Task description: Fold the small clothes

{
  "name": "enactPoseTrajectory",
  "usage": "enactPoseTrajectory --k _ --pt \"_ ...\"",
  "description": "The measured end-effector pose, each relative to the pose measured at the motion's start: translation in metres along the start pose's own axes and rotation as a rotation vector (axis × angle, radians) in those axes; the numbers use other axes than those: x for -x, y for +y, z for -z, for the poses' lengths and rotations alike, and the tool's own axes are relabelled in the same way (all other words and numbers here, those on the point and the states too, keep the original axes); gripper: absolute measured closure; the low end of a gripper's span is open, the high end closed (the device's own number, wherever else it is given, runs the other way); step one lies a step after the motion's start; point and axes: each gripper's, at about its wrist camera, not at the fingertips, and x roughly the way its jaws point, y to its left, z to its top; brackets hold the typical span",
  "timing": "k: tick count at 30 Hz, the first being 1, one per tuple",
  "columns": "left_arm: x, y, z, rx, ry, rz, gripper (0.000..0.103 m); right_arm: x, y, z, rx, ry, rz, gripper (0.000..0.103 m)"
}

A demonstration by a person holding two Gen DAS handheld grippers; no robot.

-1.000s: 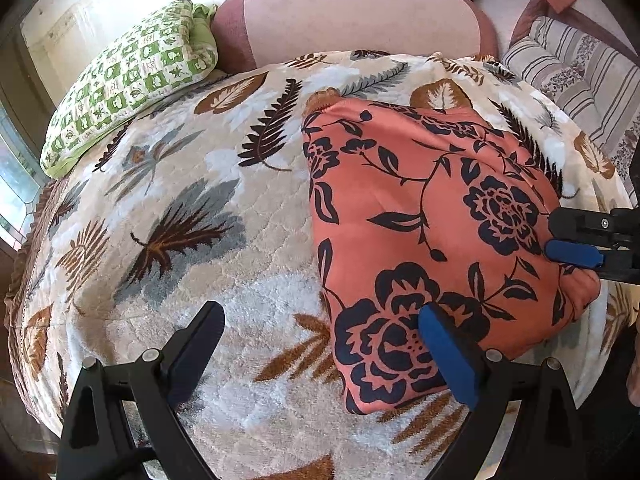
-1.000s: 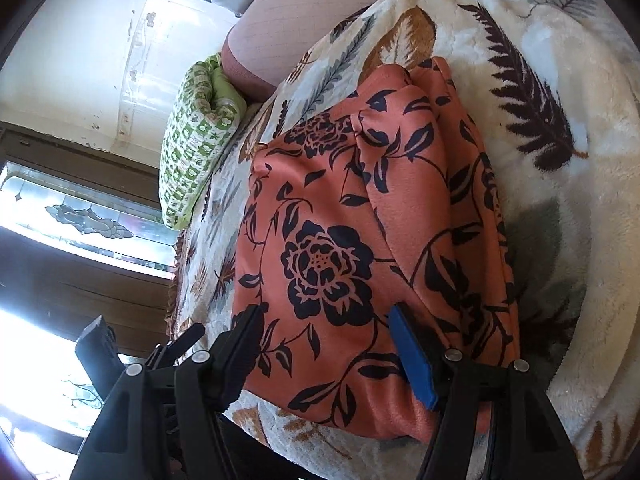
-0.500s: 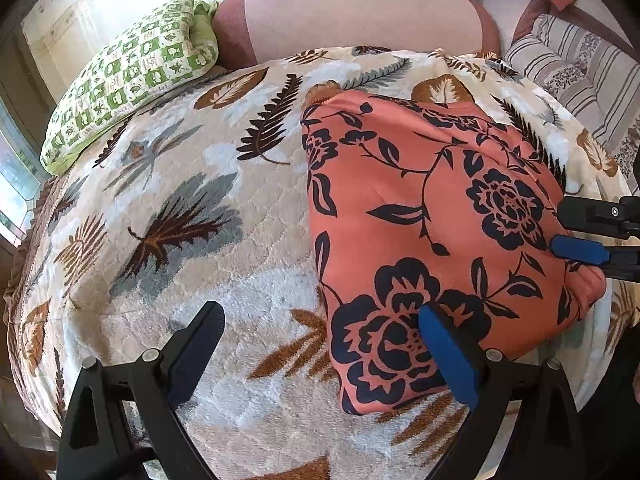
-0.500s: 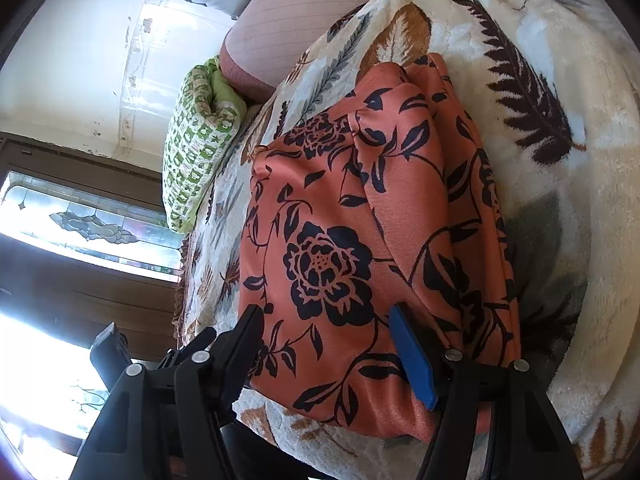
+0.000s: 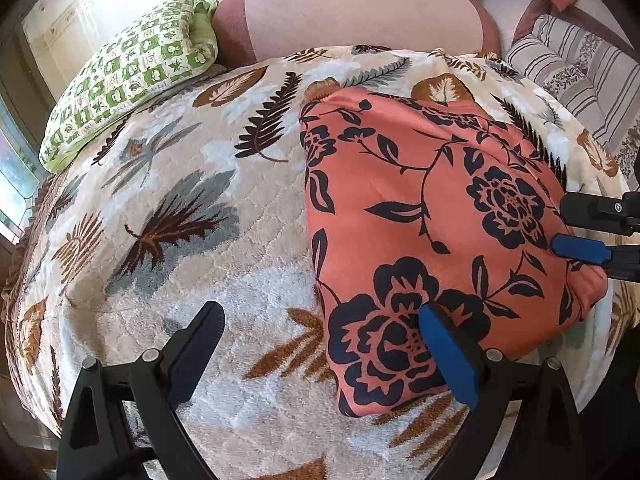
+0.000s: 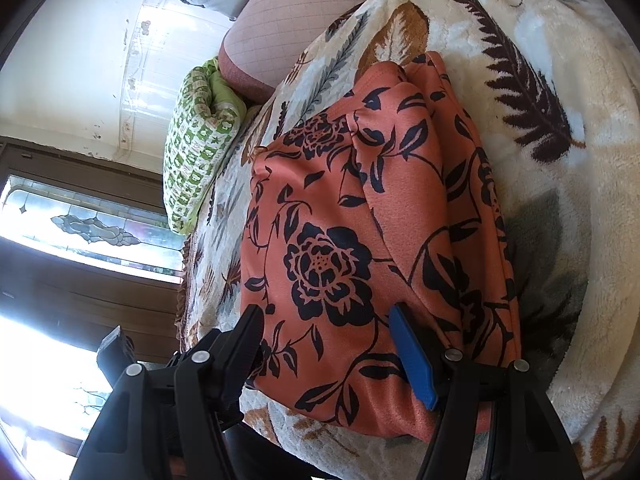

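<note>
A folded orange garment (image 5: 420, 216) with black flowers lies flat on the leaf-patterned blanket (image 5: 192, 240). My left gripper (image 5: 320, 344) is open above the garment's near left corner. Its blue finger (image 5: 448, 352) is over the cloth and its black one over bare blanket. My right gripper (image 6: 328, 336) is open at the garment (image 6: 360, 216)'s right edge, with both fingers spread above the folded layers and nothing pinched. From the left wrist view the right gripper (image 5: 568, 228) enters at the far right edge.
A green checked pillow (image 5: 128, 76) lies at the far left beside a pink bolster (image 5: 360, 16). Striped bedding (image 5: 592, 80) sits at the far right. The blanket drops off at the near edge and at the left. A window (image 6: 80, 224) is beyond the bed.
</note>
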Motion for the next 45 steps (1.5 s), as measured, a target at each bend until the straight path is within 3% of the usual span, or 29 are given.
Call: enactPoseTrajectory --k 28,37,41,45 --pt "0.003 -0.003 -0.002 0.000 0.001 -0.015 0.005 0.003 0.001 0.001 -0.022 -0.004 -0.038 0.033" --pt "0.017 -0.007 -0.015 -0.027 -0.053 -0.042 0.005 0.015 0.008 0.000 -0.010 -0.056 -0.103 0.033" --pt "-0.004 -0.014 -0.010 -0.068 0.003 -0.063 0.005 0.000 0.004 0.000 -0.015 -0.001 -0.037 0.033" --pt "-0.005 -0.011 -0.011 -0.045 -0.001 -0.045 0.005 -0.003 0.007 0.000 0.007 0.005 -0.027 0.033"
